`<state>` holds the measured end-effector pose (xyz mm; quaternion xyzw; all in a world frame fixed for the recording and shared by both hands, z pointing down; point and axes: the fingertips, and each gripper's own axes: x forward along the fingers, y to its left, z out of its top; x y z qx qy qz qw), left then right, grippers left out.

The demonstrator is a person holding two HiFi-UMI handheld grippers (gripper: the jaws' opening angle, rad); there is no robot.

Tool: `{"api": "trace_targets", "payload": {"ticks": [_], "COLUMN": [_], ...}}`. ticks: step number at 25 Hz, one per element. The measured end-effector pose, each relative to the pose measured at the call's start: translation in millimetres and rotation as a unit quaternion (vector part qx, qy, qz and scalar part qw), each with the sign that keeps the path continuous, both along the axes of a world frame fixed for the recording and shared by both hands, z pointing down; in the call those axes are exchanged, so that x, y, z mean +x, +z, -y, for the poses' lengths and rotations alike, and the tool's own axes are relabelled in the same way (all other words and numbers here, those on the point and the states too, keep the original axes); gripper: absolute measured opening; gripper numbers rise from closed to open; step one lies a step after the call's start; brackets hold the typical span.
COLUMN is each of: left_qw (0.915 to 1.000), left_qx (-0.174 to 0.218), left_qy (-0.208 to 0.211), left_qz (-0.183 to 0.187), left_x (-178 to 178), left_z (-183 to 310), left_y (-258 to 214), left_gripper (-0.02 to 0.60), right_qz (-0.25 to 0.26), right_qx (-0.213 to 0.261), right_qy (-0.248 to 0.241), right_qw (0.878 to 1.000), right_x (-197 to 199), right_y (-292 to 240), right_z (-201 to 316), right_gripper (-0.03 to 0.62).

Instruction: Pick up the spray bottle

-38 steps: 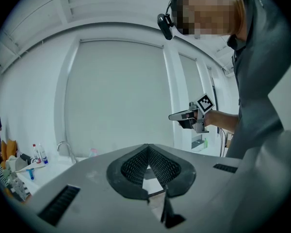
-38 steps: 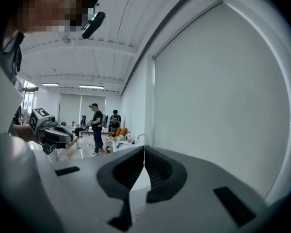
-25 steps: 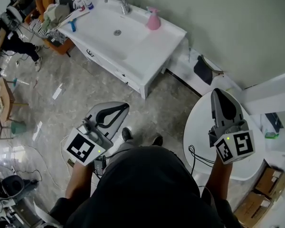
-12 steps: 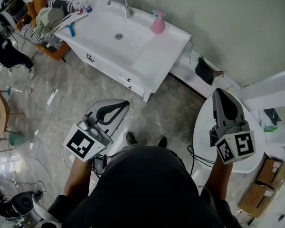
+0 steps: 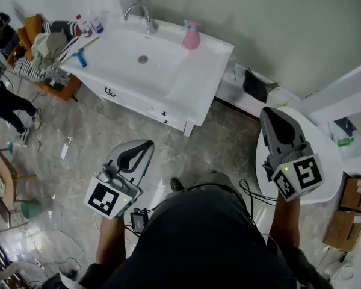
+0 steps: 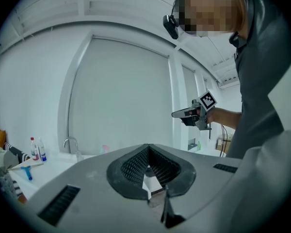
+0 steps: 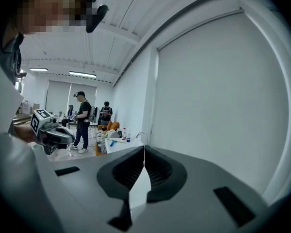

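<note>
While both tongs hang well away from it, the pink bottle (image 5: 191,36) stands upright at the back of the white worktop (image 5: 204,71), just right of the sink (image 5: 126,46) and tap (image 5: 138,12), close to the wall. Over at the worktop's left end sit two small bottles (image 5: 89,24) (labels too tiny to read). Left tongs (image 5: 145,144) are pinched together with nothing in them, out over the grey floor (image 5: 78,119). Right tongs (image 5: 266,113) are closed and empty too, hovering over a round white table (image 5: 332,166).
</note>
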<state>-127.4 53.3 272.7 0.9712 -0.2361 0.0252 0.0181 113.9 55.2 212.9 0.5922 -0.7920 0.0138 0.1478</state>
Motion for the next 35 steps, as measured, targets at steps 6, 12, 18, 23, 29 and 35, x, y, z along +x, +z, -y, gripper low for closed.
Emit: {"api": "trace_targets", "payload": {"ticks": [6,12,18,23,29,35], "left_qw": [0.9973,0.9979,0.997,0.9959,0.9936,0.9951], "left_qx": [-0.068,-0.041,-0.021,-0.022,-0.027,-0.023], "left_qy": [-0.03,-0.05,-0.068,-0.075,-0.071,-0.091], "left_qz": [0.002,0.001,0.03,0.046,0.083,0.03], "left_x": [21,35,71,100,126,135], "left_z": [14,26,19,56,71,82], "left_y": [14,-10,35,11,4,3], "left_gripper": [0.003,0.003,0.003,0.003,0.003,0.003], "right_qz": [-0.009,0.016,0.022,0.033,0.047,0.029], "right_qx": [-0.013,0.017,-0.021,-0.006,-0.026,-0.028], "right_qy": [-0.016,-0.032,-0.06,-0.076,-0.079,-0.09], "right_qw": [1.0,0.999,0.998,0.997,0.995,0.995], "right_x": [23,36,75,97,126,127], "right_y": [-11,-13,45,23,28,32], "right_z": [24,50,58,100,121,140], "right_gripper": [0.009,0.009,0.009,0.009,0.009,0.009]}}
